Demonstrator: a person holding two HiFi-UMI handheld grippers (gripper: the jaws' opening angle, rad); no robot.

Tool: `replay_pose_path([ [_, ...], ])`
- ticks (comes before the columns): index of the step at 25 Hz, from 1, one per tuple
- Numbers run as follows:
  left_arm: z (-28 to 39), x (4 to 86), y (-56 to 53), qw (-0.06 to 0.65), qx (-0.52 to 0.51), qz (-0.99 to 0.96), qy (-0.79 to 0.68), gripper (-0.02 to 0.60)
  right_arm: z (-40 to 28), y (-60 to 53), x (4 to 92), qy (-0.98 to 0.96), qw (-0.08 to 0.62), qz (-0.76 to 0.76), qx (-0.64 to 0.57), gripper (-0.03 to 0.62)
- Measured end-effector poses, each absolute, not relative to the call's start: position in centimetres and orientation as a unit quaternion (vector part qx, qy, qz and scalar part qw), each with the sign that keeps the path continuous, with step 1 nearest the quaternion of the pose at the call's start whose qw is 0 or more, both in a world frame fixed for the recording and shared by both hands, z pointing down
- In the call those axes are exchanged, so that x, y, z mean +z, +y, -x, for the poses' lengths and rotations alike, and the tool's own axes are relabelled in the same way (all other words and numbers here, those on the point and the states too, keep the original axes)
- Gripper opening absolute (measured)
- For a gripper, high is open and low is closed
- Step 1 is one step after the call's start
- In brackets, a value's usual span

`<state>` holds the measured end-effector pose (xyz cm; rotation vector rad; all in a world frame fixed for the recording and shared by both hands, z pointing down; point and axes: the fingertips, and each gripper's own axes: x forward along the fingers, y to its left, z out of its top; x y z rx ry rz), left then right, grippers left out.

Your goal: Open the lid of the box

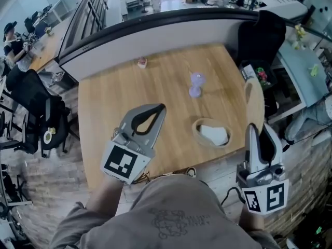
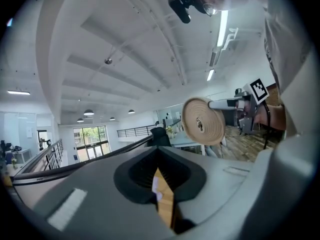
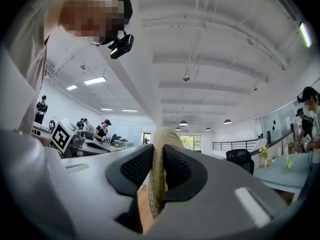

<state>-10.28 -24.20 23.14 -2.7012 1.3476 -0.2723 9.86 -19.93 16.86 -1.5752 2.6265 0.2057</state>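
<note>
The round woven box [image 1: 197, 127] stands open on the wooden table [image 1: 119, 92], with something white [image 1: 214, 134] lying inside it. Its woven lid [image 1: 253, 94] is lifted off and held on edge to the right of the box. My right gripper [image 1: 252, 128] is shut on the lid's rim; in the right gripper view the lid's edge [image 3: 158, 156] sits clamped between the pads. From the left gripper view the lid [image 2: 203, 120] shows as a disc with a small metal fitting. My left gripper [image 1: 161, 111] hovers left of the box, shut and empty.
A small purple object [image 1: 196, 84] stands on the table behind the box, and a small pink-and-white item [image 1: 142, 62] lies near the far edge. A curved counter [image 1: 155, 25] runs behind the table. Black office chairs [image 1: 36, 108] stand to the left.
</note>
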Motion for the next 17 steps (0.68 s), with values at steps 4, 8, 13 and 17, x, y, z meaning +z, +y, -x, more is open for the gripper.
replay_pose_path([
  [4, 10.4, 24.5, -23.7, 0.036, -0.097, 0.889, 0.445, 0.002, -9.6, -20.1, 18.4, 0.859, 0.024, 0.51, 0.045, 0.074],
  [8, 10.7, 24.3, -23.8, 0.035, -0.099, 0.888, 0.449, 0.002, -9.5, -20.3, 19.0, 0.86, 0.018, 0.509, 0.037, 0.074],
  [13, 10.8, 24.0, -24.1, 0.041, -0.098, 0.887, 0.45, 0.002, -9.4, -20.2, 19.7, 0.862, 0.012, 0.507, 0.028, 0.074],
  [17, 10.6, 24.0, -24.2, 0.035, -0.092, 0.888, 0.45, 0.002, -9.5, -20.5, 19.6, 0.862, 0.003, 0.505, 0.027, 0.075],
])
